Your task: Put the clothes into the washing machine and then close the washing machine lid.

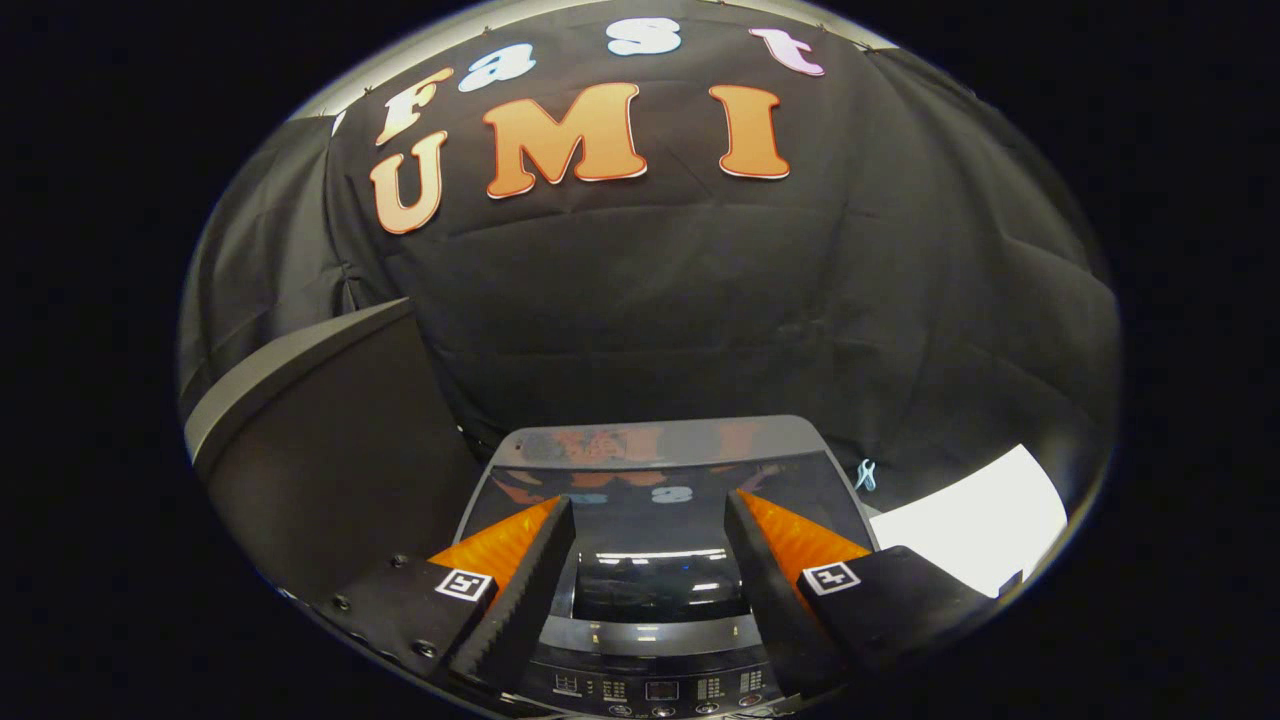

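Observation:
The washing machine (655,445) stands just below and ahead of my fingers. Its glossy dark lid (650,590) lies flat and down over the tub and mirrors the wall behind. The control panel (655,688) with its small buttons runs along the near edge, under the fingers. My gripper (650,500) hovers over the lid, open, with a wide gap and nothing between the fingers. One fingertip (555,525) is over the lid's left part, the other (748,520) over its right part.
A large dark slab with a pale grey edge (320,440) leans up beside the machine on the left. A white flat surface (975,520) lies to the right. A small pale blue clip (866,474) hangs on the black cloth wall behind the machine.

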Demonstrator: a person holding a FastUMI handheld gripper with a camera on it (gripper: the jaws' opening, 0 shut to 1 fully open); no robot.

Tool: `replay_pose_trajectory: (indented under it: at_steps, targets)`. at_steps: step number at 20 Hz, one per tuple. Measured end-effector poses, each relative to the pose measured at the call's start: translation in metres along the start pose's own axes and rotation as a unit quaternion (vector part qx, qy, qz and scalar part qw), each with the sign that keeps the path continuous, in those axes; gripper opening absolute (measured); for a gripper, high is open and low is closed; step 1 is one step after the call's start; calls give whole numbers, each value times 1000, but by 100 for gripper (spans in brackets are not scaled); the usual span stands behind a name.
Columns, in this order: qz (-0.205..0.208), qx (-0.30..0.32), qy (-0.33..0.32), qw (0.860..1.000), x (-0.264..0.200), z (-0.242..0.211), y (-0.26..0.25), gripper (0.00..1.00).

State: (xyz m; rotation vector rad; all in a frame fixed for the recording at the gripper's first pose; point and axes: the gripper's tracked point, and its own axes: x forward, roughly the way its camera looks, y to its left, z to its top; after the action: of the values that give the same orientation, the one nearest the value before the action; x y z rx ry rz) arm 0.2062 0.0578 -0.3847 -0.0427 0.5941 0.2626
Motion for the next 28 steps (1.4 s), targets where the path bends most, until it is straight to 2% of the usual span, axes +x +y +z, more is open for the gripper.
replay_pose_trajectory:
  at_steps: [8, 19, 22, 28]
  targets:
    - [4, 3, -79, 997, -37, 77, 7, 97]
    - [12, 14, -192, 981, -134, 194, 2, 97]
    - [17, 22, -208, 978, -159, 214, -1, 97]
    - [-5, -3, -233, 972, -202, 247, -22, 98]
